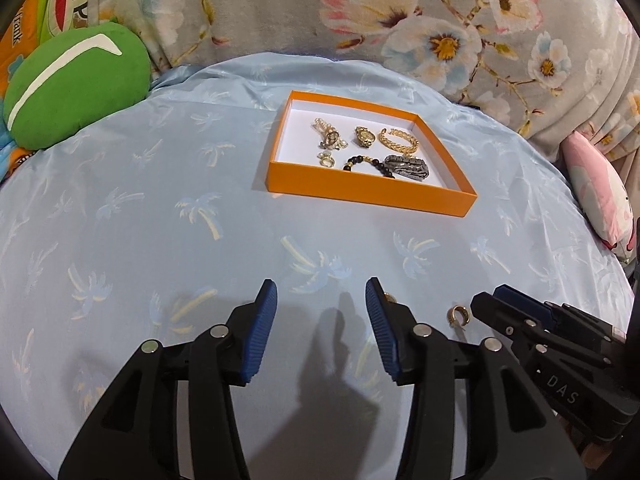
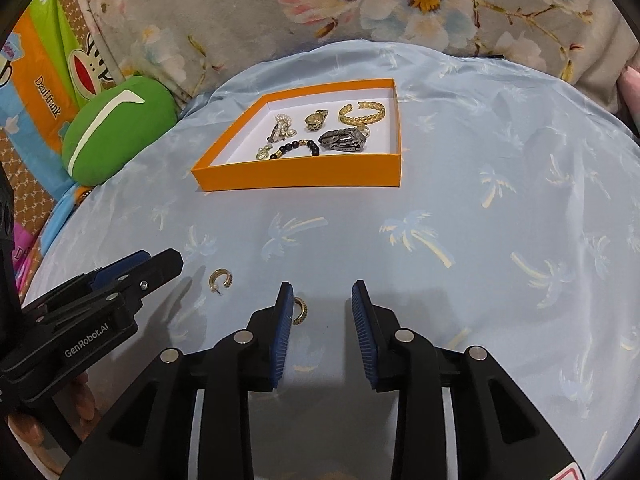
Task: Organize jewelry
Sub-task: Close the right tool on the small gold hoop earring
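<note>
I keep my left hand-held gripper [image 1: 321,292] low over the blue palm-print cloth [image 1: 160,200] with its jaws parted and empty, so one gold hoop earring [image 2: 221,279] lies free just to its right. The second gold hoop earring [image 2: 300,310] lies against the inner face of the left finger of my right hand-held gripper [image 2: 322,291], also parted and gripping nothing. Both wait well short of the orange box [image 2: 296,174], which already holds the other jewellery.
</note>
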The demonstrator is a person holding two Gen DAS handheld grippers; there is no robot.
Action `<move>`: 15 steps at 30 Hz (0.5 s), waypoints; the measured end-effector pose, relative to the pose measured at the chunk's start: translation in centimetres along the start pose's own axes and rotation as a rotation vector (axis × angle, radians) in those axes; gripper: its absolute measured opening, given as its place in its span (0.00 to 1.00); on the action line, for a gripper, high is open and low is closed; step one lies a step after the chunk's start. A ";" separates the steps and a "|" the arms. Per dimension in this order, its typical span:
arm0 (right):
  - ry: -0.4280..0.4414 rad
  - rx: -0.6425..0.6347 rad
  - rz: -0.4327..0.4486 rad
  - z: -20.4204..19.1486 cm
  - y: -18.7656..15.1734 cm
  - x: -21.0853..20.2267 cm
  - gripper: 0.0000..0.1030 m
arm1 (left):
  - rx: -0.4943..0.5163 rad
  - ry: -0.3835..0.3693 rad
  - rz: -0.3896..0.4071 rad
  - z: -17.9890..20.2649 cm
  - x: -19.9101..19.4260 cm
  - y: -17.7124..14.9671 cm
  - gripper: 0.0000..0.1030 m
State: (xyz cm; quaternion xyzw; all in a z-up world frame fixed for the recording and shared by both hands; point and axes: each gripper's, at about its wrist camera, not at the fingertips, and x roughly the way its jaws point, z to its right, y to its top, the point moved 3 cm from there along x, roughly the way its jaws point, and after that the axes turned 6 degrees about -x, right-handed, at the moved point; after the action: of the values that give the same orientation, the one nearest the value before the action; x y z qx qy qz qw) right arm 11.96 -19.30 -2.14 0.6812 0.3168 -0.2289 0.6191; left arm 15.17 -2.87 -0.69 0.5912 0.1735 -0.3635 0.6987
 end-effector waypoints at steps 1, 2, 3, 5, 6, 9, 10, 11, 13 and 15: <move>0.006 -0.003 -0.001 -0.3 -0.1 0.0 0.30 | -0.005 0.000 0.000 -0.1 -0.1 0.0 0.43; 0.010 -0.008 -0.003 -0.5 -0.1 0.0 0.30 | -0.009 0.002 -0.001 -0.2 -0.1 0.0 0.43; 0.013 -0.016 -0.007 -0.7 -0.1 0.1 0.30 | -0.013 0.003 -0.004 -0.3 0.0 0.0 0.43; 0.019 -0.032 -0.014 -1.3 -0.1 0.3 0.30 | -0.015 0.003 -0.011 -0.3 0.1 -0.1 0.43; 0.019 -0.038 -0.020 -1.5 -0.1 0.4 0.30 | -0.013 0.002 -0.012 -0.2 0.1 -0.1 0.43; 0.015 -0.033 -0.052 -1.5 -0.1 1.0 0.30 | -0.007 0.002 -0.013 -0.2 0.1 -0.1 0.43; 0.017 -0.027 -0.057 -1.4 -0.2 1.1 0.30 | -0.007 0.002 -0.014 -0.2 0.1 -0.1 0.43; 0.014 -0.024 -0.056 -1.3 -0.2 1.1 0.28 | -0.007 0.001 -0.015 -0.2 0.1 -0.1 0.43; 0.005 -0.024 -0.058 -1.3 -0.2 1.1 0.25 | -0.005 0.001 -0.016 -0.2 0.1 -0.1 0.43; 0.008 -0.023 -0.061 -1.3 -0.2 1.1 0.14 | -0.001 0.000 -0.018 -0.1 0.2 -0.2 0.43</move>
State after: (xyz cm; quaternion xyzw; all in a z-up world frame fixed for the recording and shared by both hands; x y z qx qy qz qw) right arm 12.49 -17.83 -2.93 0.6650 0.3422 -0.2413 0.6185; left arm 15.19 -2.88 -0.93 0.5893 0.1789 -0.3698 0.6957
